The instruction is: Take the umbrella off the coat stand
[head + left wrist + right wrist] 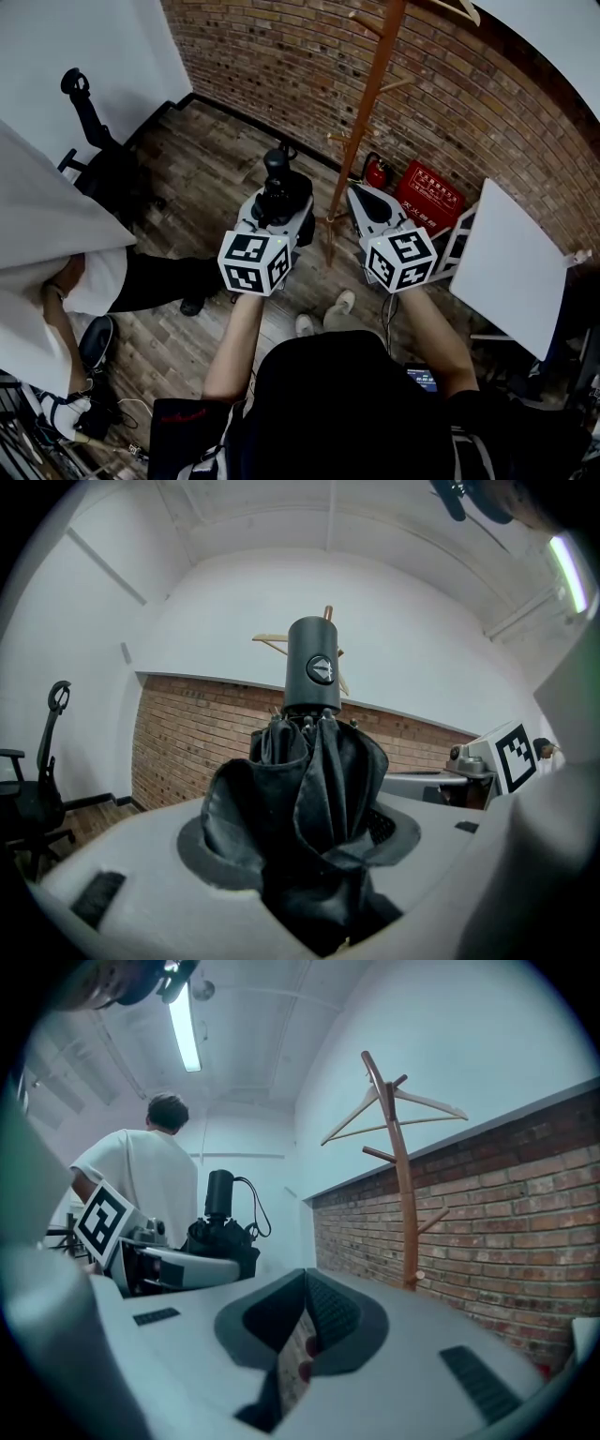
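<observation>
Forearms reach forward side by side from the person's dark-clothed body, each hand carrying its tool roughly level toward the far brick wall [281,66]. The left gripper [275,208] sits left of the wooden coat stand [367,112] and the right gripper [367,208] sits right of its pole.

The left gripper's jaws are clamped on a folded black umbrella [314,789], its bunched fabric filling the gap between the pads. The umbrella stands upright in the grip, its cylindrical handle [314,667] pointing up. It is off the coat stand, near the pole but not touching it. The right gripper's jaws are closed together with nothing between them.

Dark wood-plank floor [206,159] runs to the brick wall. A wooden hanger [394,1110] hangs near the top of the stand. Beside the stand's foot, against the wall, are a red fire extinguisher [377,172] and a red box [429,197]. A white panel [511,262] stands at the right. At the far left is a black office chair [94,141], and nearer on the left sits another person in a white shirt [103,277]. A strip light [185,1030] glows on the white ceiling.
</observation>
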